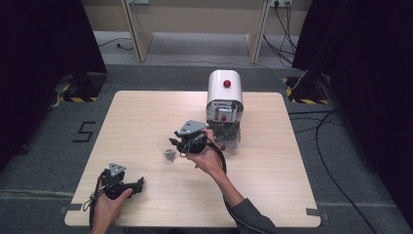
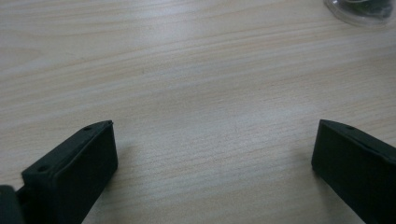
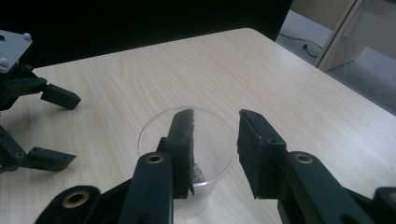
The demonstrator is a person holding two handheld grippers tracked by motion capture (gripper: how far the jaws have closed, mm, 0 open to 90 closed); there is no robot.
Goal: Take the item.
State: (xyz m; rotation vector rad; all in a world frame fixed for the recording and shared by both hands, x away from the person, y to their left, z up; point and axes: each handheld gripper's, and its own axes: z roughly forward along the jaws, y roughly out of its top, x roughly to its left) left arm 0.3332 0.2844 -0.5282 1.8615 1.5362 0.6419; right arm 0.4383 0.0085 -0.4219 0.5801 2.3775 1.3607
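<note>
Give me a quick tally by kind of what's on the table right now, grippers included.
Clear plastic cup: 1
White machine with a red knob: 1
Hand-held grippers: 2, the left gripper and the right gripper
Total: 4

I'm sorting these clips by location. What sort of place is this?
Probably a lab or a data-recording studio, not a home: a lone wooden table ringed by black curtains, hazard-striped stand bases on grey carpet, loose cables, and a floor marking "5".
</note>
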